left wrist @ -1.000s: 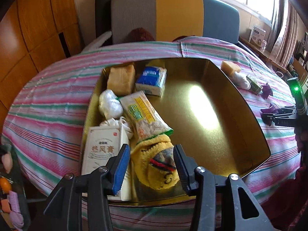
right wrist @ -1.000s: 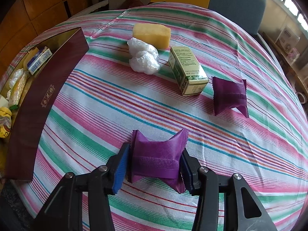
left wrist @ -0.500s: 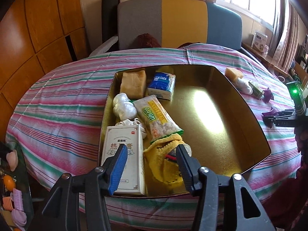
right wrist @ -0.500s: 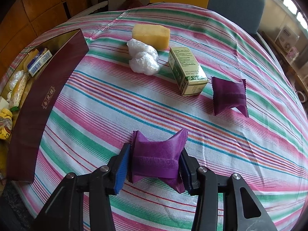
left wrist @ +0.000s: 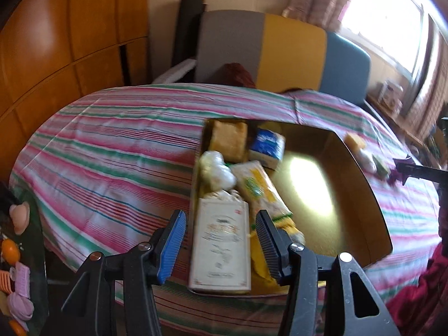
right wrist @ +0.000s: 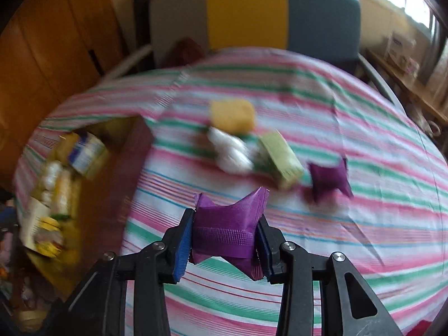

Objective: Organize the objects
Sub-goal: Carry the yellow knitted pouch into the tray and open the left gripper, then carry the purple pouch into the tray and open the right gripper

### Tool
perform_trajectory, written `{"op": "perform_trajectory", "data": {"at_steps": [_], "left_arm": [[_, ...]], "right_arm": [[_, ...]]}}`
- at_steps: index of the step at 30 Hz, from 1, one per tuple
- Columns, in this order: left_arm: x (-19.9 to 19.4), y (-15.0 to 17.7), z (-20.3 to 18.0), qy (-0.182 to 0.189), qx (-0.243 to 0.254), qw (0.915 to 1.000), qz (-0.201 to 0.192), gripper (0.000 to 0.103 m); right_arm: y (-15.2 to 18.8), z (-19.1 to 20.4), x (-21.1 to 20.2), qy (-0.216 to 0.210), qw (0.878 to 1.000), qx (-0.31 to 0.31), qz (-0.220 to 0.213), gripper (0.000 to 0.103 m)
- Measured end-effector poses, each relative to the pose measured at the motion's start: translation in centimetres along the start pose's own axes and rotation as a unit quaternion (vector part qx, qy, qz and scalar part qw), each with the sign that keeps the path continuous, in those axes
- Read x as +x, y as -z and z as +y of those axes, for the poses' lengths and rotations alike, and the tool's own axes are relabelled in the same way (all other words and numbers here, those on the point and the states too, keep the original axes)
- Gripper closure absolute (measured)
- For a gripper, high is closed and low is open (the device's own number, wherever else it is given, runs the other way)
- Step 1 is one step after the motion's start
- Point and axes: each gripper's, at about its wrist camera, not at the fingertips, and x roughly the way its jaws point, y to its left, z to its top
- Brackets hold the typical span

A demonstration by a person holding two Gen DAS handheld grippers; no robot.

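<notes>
The purple pouch (right wrist: 225,231), pinched as the right hand-held gripper (right wrist: 224,238) has just closed on it, is clear of the table (right wrist: 336,238), so next comes carrying it into the box (left wrist: 361,196), while the left hand-held gripper (left wrist: 219,240) hangs spread and empty.

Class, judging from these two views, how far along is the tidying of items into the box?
Done: several items, including a white carton and a blue pack, lie in the gold box. In hand: the right gripper has just been closing on a purple packet. Left on the tablecloth: yellow block, white bag, green box, second purple packet.
</notes>
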Motion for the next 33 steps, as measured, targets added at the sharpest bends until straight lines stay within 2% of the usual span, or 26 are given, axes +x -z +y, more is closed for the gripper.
{"op": "perform_trajectory", "data": {"at_steps": [2,4,7,12,15,17,19,21,23,24,25,33], "left_arm": [[-0.1,-0.2,0.7,-0.004,-0.008,0.9999,-0.004,0.050],[-0.1,-0.4,1.2,-0.006,-0.016,0.9998,-0.007,0.050],[0.3,-0.4,1.5,-0.006,-0.022,0.9997,-0.001,0.050],[0.8,-0.3,2.1,-0.003,-0.032,0.9995,0.007,0.050],[1.0,-0.2,2.3,-0.001,-0.036,0.9993,0.011,0.050],[1.2,-0.1,2.5,0.001,-0.039,0.9992,0.014,0.050],[1.3,0.0,2.5,0.002,-0.039,0.9991,0.016,0.050],[1.3,0.0,2.5,0.003,-0.040,0.9990,0.017,0.050],[1.3,0.1,2.4,0.002,-0.040,0.9991,0.018,0.050],[1.2,0.1,2.4,0.002,-0.039,0.9991,0.017,0.050],[1.1,0.1,2.3,0.002,-0.038,0.9992,0.016,0.050],[0.4,-0.1,1.2,0.002,-0.021,0.9998,0.005,0.050]], "right_arm": [[-1.2,3.1,-1.4,-0.034,0.999,-0.019,-0.021,0.062],[-2.8,6.2,-0.8,-0.076,0.996,-0.041,-0.028,0.062],[-2.9,11.8,-0.3,-0.126,0.991,-0.050,-0.013,0.062],[-3.5,18.2,5.2,-0.159,0.986,-0.026,0.042,0.062],[-3.7,20.8,8.5,-0.158,0.985,-0.017,0.068,0.061],[-3.5,21.8,10.3,-0.155,0.984,-0.019,0.083,0.059],[-3.4,22.3,11.8,-0.149,0.985,-0.015,0.089,0.051],[-3.2,22.4,12.6,-0.153,0.984,-0.007,0.094,0.048],[-2.9,22.2,12.6,-0.162,0.982,0.000,0.096,0.040],[-2.8,22.0,12.4,-0.168,0.981,0.005,0.093,0.032],[-2.8,21.8,12.1,-0.172,0.981,0.009,0.089,0.031],[-2.8,19.2,7.0,-0.177,0.983,0.005,0.045,0.025]]}}
